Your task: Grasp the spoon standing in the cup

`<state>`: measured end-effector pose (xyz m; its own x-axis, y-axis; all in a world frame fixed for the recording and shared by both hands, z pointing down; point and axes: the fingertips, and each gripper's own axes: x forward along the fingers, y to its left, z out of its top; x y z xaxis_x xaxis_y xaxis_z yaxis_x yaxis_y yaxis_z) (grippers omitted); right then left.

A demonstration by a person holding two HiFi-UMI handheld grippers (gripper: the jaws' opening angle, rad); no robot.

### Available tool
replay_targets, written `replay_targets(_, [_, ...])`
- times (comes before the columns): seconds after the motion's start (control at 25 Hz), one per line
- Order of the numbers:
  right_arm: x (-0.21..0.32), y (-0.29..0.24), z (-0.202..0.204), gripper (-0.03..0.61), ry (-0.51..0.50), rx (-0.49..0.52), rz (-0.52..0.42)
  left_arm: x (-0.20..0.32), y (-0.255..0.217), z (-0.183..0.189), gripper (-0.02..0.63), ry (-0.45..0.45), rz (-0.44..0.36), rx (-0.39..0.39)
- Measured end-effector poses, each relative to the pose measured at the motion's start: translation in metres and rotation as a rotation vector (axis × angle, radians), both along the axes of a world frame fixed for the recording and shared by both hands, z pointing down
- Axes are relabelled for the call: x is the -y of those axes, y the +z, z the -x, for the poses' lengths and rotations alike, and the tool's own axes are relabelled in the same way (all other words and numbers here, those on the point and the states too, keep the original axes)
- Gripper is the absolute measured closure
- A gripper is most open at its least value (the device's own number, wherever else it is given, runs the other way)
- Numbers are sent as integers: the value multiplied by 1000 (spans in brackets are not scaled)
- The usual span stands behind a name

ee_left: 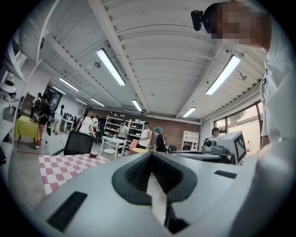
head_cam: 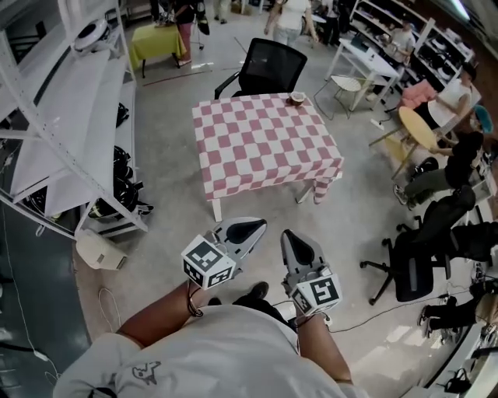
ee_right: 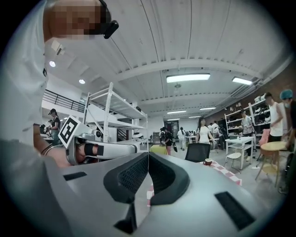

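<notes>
Currently pre-approach: left gripper (head_cam: 247, 231) and right gripper (head_cam: 299, 247) pressed together, empty. Cup (head_cam: 297, 98) well apart on checked table (head_cam: 264, 148); next, close in and spread one.

Looks like an open workshop-lab: metal racks (head_cam: 66, 132) left of the checked surface (head_cam: 264, 144), office chairs (head_cam: 268, 66), shelves (head_cam: 440, 39) and people (head_cam: 289, 15) beyond it.

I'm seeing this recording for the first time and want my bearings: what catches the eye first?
The table in its pink-and-white checked cloth stands out in the middle of the floor, with a small cup at its far right corner and a black chair behind it. Close to the person, well short of the table, the left gripper and right gripper are held side by side, jaws together on nothing.
</notes>
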<state>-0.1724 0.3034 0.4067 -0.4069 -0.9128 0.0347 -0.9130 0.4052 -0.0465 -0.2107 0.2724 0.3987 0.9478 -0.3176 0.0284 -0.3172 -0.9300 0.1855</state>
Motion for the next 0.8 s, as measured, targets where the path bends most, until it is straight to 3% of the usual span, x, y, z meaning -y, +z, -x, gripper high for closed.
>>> replay_targets(0.36, [42,-4,-101,548,-19,1,-24,44,1,-110,603,17,-11,1])
replay_targets(0.8, [92,13,-153,548,-67,41,15,89,20,-162,603,-4,33,40])
